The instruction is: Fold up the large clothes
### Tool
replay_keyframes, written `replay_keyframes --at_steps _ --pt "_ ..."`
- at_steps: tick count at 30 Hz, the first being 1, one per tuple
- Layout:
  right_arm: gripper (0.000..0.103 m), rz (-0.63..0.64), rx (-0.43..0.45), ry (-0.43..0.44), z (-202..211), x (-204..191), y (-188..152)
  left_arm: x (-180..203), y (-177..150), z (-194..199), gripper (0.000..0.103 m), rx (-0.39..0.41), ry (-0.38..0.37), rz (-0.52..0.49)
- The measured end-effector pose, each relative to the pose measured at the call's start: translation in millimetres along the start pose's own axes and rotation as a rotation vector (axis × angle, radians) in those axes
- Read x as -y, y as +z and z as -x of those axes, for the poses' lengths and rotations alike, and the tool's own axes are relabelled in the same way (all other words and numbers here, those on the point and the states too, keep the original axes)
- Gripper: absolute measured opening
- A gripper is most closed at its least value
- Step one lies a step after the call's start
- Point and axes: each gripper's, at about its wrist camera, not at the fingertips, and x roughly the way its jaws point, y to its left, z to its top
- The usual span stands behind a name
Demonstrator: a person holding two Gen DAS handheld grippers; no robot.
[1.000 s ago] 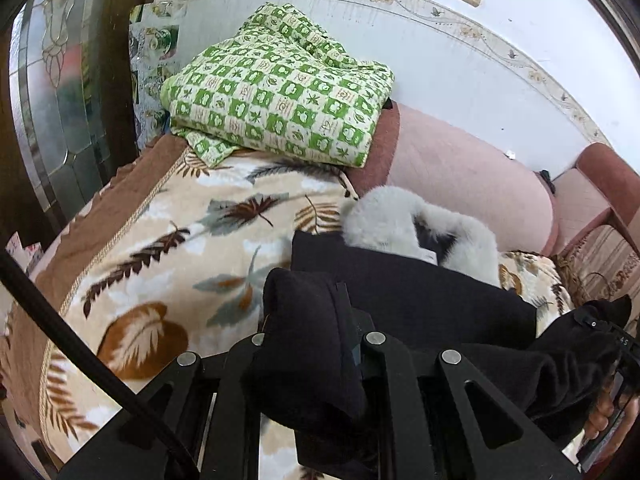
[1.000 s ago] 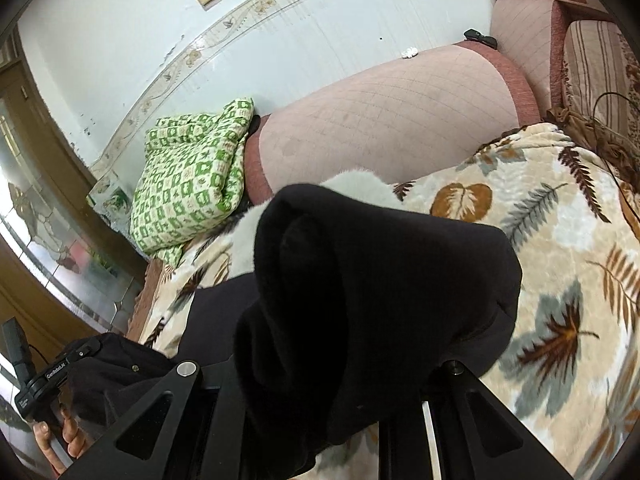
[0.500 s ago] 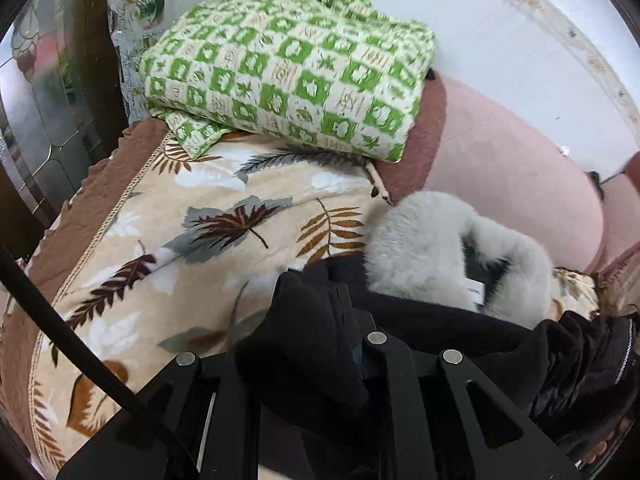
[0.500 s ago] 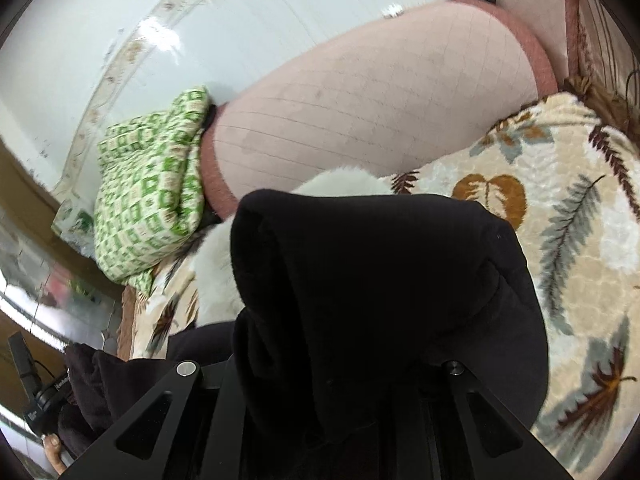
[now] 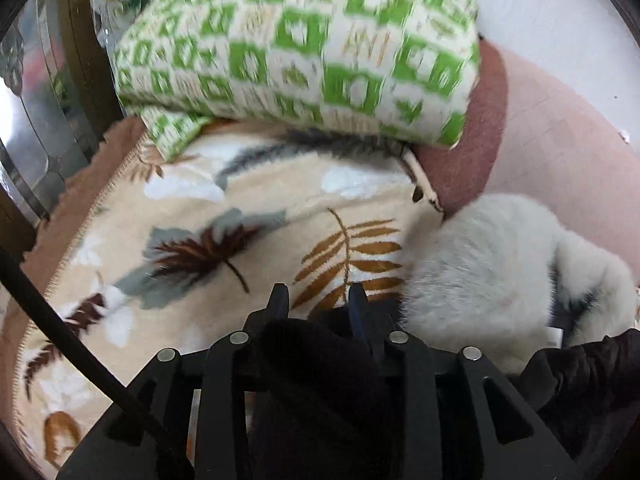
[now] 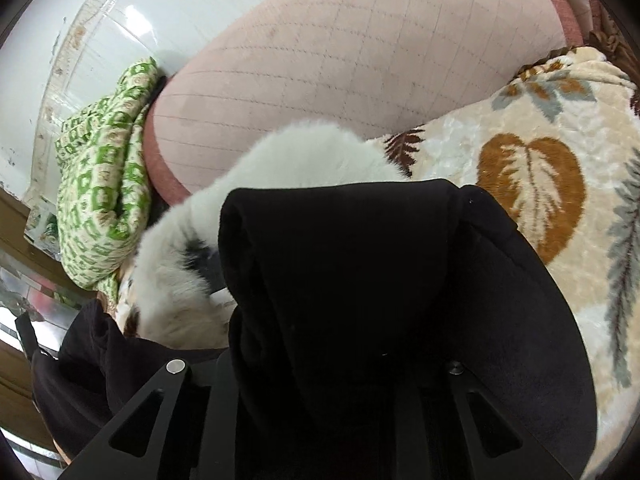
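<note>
Left tool (image 5: 318,300): jaws opening, tips parted; black coat (image 5: 320,380) fabric lying bunched between them, not pinched.
Right tool (image 6: 320,392): fingertips hidden under draped coat (image 6: 380,280); cannot tell if gripping.
Coat: lying on leaf-patterned blanket (image 5: 224,220), white fur collar (image 5: 488,272) resting toward pink sofa back (image 6: 360,60).
Green checked quilt (image 5: 304,48): sitting folded beyond.

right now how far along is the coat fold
Done: black coat bottom brought up to the white fur collar. In hand: right claw grips its fold; left claw is opening, cloth between the fingers. Left: release, flatten, fold again.
</note>
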Motion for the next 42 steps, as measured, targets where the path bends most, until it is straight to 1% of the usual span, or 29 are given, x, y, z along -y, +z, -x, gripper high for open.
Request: replay_keyframes --at_steps 2,4,6,7,8,11,12,14,15,16,17,18,19,20,21,23,24,25,26,27,29,31,32,33,35,37,39,41,42 --pt "0.019 0.005 0.01 0.003 -6 1 1 -2 0 -18 0.035 -0.026 -0.006 0.028" --pt "0.02 -0.001 0.023 0.027 -12 6 2 -4 -2 -35 0.038 -0.062 -0.024 0.055" --pt "0.02 -0.024 0.038 0.06 -17 13 4 -7 -4 -46 0.045 -0.083 -0.032 0.081" --pt "0.02 -0.031 0.046 0.072 -18 15 3 -7 -5 -48 0.05 -0.09 -0.035 0.087" --pt "0.02 -0.037 0.059 0.084 -18 17 2 -8 -6 -52 0.054 -0.107 -0.052 0.092" --pt "0.021 -0.033 0.084 0.091 -16 16 -1 -15 -5 -45 0.058 -0.127 -0.093 0.114" --pt "0.024 -0.028 0.077 0.093 -14 14 0 -18 -5 -37 0.058 -0.123 -0.093 0.119" --pt "0.027 -0.036 0.044 0.09 -5 10 4 -24 -3 -9 0.058 -0.079 -0.105 0.122" --pt "0.037 -0.051 0.037 0.102 1 10 5 -26 -3 5 0.058 -0.061 -0.111 0.115" --pt "0.045 -0.084 0.036 0.144 12 11 7 -30 -3 25 0.058 -0.038 -0.123 0.104" --pt "0.063 -0.11 0.044 0.171 21 12 8 -33 -2 42 0.058 -0.014 -0.137 0.095" --pt "0.076 -0.15 0.076 0.183 38 14 8 -35 -1 56 0.058 0.006 -0.142 0.089" --pt "0.078 -0.168 0.096 0.187 49 15 7 -40 -2 79 0.059 0.042 -0.14 0.078" --pt "0.08 -0.185 0.111 0.196 63 16 7 -45 -3 99 0.062 0.075 -0.132 0.072" --pt "0.085 -0.19 0.122 0.191 71 16 7 -49 -4 113 0.065 0.101 -0.124 0.068" --pt "0.088 -0.191 0.182 0.151 102 19 3 -57 -15 152 0.071 0.173 -0.105 0.049" --pt "0.089 -0.186 0.201 0.138 112 20 1 -61 -23 167 0.072 0.198 -0.101 0.039" --pt "0.089 -0.177 0.221 0.116 126 21 -3 -62 -27 174 0.074 0.21 -0.099 0.031" --pt "0.089 -0.161 0.23 0.09 134 20 -7 -63 -39 185 0.074 0.223 -0.099 0.013" --pt "0.089 -0.115 0.241 0.045 145 15 -13 -63 -46 190 0.074 0.223 -0.104 -0.002" --pt "0.087 -0.01 0.235 0.009 156 -2 -27 -56 -64 193 0.074 0.212 -0.127 -0.054" --pt "0.07 0.099 0.193 0.019 156 -26 -47 -41 -79 189 0.074 0.212 -0.132 -0.118" --pt "0.058 0.154 0.156 0.037 152 -40 -57 -31 -85 184 0.074 0.216 -0.13 -0.151" --pt "0.053 0.194 0.127 0.064 146 -51 -65 -22 -91 181 0.074 0.215 -0.132 -0.179" --pt "0.038 0.264 0.063 0.134 130 -74 -78 0 -95 168 0.074 0.199 -0.164 -0.227" --pt "0.037 0.317 0.04 0.172 111 -97 -85 19 -93 153 0.074 0.192 -0.165 -0.25" --pt "0.037 0.371 0.042 0.154 86 -118 -83 36 -85 134 0.074 0.193 -0.108 -0.275" --pt "0.037 0.376 0.041 0.123 58 -123 -75 48 -73 107 0.074 0.189 -0.025 -0.295" --pt "0.037 0.373 0.04 0.1 48 -124 -70 51 -69 96 0.074 0.182 -0.003 -0.296"
